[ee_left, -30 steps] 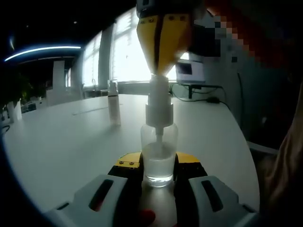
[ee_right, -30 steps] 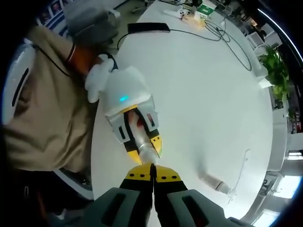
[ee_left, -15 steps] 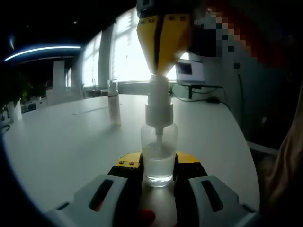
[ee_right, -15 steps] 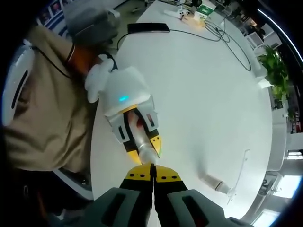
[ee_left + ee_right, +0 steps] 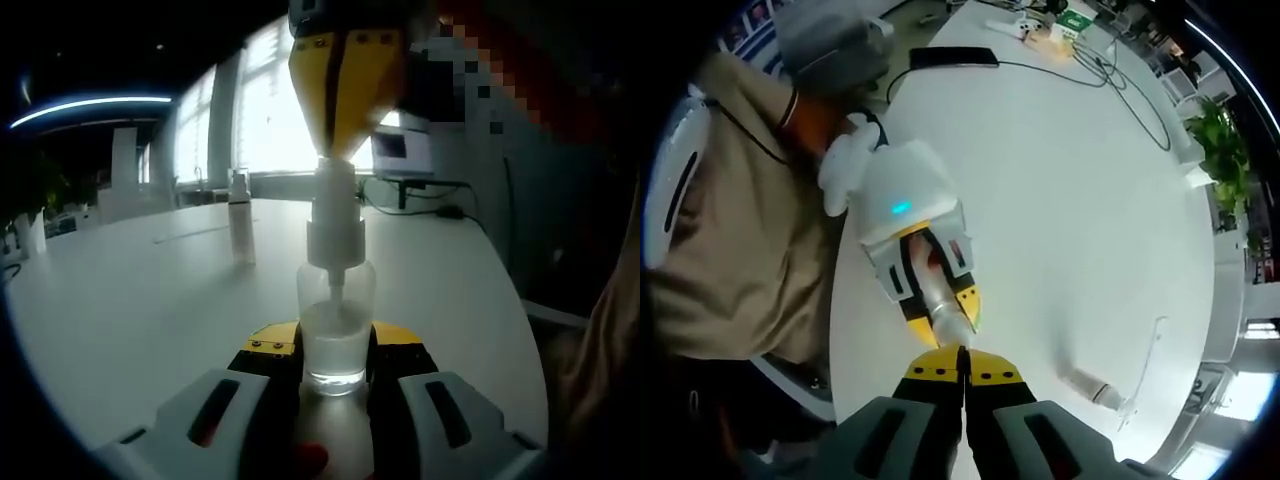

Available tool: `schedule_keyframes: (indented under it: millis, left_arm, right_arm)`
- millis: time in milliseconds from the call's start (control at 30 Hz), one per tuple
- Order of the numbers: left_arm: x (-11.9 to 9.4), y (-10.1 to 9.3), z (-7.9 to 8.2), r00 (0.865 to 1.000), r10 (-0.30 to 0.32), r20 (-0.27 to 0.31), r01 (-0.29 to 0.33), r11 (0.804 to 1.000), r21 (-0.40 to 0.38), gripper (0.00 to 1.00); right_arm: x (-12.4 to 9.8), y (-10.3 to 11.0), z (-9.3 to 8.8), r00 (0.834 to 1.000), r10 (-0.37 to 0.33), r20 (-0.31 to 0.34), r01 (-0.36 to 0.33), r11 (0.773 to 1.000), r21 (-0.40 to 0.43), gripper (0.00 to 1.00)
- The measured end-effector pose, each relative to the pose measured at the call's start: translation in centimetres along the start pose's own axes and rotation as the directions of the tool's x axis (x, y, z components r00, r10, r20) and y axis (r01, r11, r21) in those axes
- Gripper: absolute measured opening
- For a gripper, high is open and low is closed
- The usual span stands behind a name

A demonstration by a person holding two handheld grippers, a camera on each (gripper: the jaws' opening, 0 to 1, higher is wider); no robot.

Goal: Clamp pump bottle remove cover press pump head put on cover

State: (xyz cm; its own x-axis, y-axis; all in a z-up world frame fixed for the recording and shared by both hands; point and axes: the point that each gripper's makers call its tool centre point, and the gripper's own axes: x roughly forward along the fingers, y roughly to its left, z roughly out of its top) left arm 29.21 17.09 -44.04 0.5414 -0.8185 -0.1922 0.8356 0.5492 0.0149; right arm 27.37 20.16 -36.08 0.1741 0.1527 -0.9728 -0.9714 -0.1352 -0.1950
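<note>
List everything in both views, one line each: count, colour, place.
pump bottle: 1, clear with white pump, upright on the table between the left gripper's jaws
cover: 1, clear, lying on the table off to the side
table: 1, white, under everything
cables: several, dark, far end of the table
plant: 1, green, beyond the table edge
left gripper: 1, grey with yellow-black tips, shut on the bottle body
right gripper: 1, same colours, jaws together, tips on the pump head
person's sleeve: 1, tan, beside the table

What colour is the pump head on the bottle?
White; the pump head shows best in the left gripper view.
</note>
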Motion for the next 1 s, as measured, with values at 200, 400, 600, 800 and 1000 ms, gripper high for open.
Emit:
schedule_keyframes:
  millis: [200,400,600,800,1000]
  left_arm:
    - [0.00,-0.02,0.02,1.000,0.000,0.000,0.000,1.000,0.004,0.15]
    - [-0.03,-0.06,0.00,1.000,-0.001,0.000,0.001,1.000,0.006,0.15]
    - [-0.01,-0.05,-0.01,1.000,-0.002,0.000,0.002,1.000,0.005,0.15]
    - [-0.01,-0.10,0.00,1.000,-0.002,0.000,0.002,1.000,0.004,0.15]
    - [0.00,0.06,-0.01,1.000,-0.003,0.000,0.003,1.000,0.003,0.15]
  right_arm:
    - [0.03,0.07,0.04,1.000,0.001,-0.008,-0.001,1.000,-0.003,0.00]
    - [0.25,0.16,-0.01,1.000,0.012,-0.009,-0.012,1.000,0.005,0.00]
    - [0.41,0.16,0.02,1.000,0.021,-0.014,-0.021,1.000,0.019,0.00]
    - [0.64,0.20,0.02,1.000,0.016,-0.024,-0.015,1.000,0.022,0.00]
    - [0.68,0.23,0.02,0.999,0.017,-0.034,-0.016,1.000,0.006,0.00]
